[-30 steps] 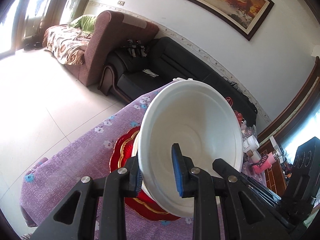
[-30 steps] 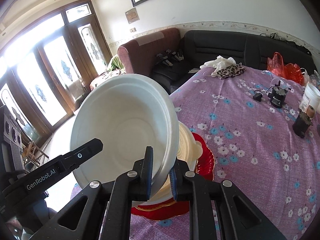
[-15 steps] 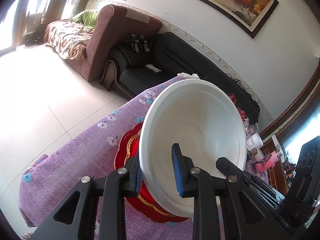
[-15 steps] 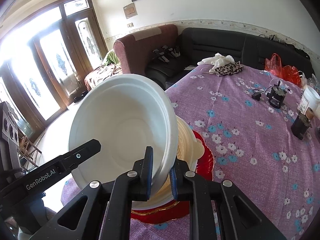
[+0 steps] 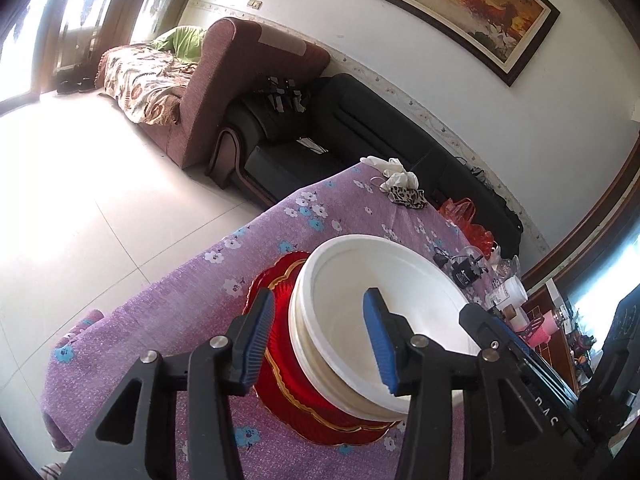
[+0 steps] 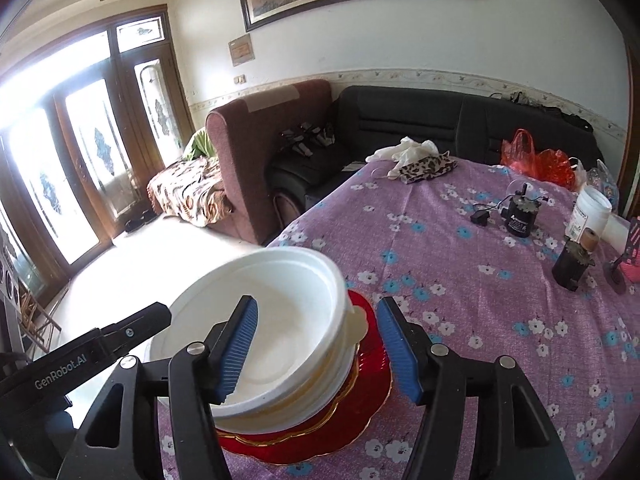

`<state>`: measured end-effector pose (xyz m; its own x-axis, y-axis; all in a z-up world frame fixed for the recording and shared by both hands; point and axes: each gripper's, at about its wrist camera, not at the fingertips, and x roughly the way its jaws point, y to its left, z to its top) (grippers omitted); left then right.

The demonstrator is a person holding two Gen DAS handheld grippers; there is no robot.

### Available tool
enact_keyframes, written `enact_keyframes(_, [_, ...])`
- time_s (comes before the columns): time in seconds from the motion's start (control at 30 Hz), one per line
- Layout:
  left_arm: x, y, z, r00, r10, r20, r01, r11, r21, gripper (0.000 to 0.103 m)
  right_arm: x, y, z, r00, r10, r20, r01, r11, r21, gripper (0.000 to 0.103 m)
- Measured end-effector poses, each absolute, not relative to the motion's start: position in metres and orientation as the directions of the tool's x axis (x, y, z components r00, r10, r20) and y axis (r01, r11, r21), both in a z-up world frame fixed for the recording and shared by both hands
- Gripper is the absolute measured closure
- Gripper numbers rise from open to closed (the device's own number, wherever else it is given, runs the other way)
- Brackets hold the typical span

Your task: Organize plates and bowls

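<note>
A large white bowl [image 5: 384,300] [image 6: 288,320] rests on a stack of cream dishes, which sits on a red plate with a gold rim [image 5: 280,288] [image 6: 372,384] on the purple flowered tablecloth. My left gripper [image 5: 316,340] is open, its blue pads either side of the bowl's near left rim. My right gripper [image 6: 320,348] is open, its pads straddling the bowl's right rim. Neither holds anything. The other gripper's black arm shows at the edge of each view.
Small items crowd the table's far right: a black device [image 6: 520,216], a white jar [image 6: 592,212], a dark bottle [image 6: 572,260], red bags [image 6: 536,156]. Cloths [image 6: 416,156] lie at the far edge. Sofas stand beyond; the table edge drops to tiled floor on the left.
Both grippers were shut on the tilted white bowl. The bowl has come down level onto the stack and both grippers have opened and let it go.
</note>
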<state>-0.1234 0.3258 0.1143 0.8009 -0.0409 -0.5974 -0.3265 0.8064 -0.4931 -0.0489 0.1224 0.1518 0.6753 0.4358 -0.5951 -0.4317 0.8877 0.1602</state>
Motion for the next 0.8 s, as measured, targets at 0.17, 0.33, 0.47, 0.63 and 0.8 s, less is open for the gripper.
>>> enact_keyframes(0.17, [-0.130,0.327,0.119,0.809,-0.008,-0.588,-0.343,0.806,-0.482,0.043,-0.056,0.111,0.160,0.712,0.420,-0.562,-0.410,0.899,0.153,0.036])
enact_keyframes(0.33, [-0.139,0.320,0.129,0.815,0.106,-0.570,-0.392,0.825,-0.407,0.024,-0.063,0.094,0.159,0.726,0.414,-0.549,-0.389,0.906,0.169,0.031])
enact_keyframes(0.47, [-0.150,0.301,0.146,0.802,0.287,-0.523,-0.473,0.841,-0.263,0.009,-0.070,0.080,0.151,0.723,0.413,-0.553,-0.370,0.908,0.195,0.030])
enact_keyframes(0.63, [-0.166,0.283,0.159,0.810,0.398,-0.430,-0.516,0.832,-0.202,0.000,-0.081,0.061,0.139,0.713,0.412,-0.567,-0.352,0.910,0.219,0.029])
enact_keyframes(0.8, [-0.169,0.263,0.165,0.817,0.401,-0.413,-0.501,0.850,-0.165,0.000,-0.093,0.049,0.130,0.704,0.416,-0.575,-0.345,0.909,0.235,0.029])
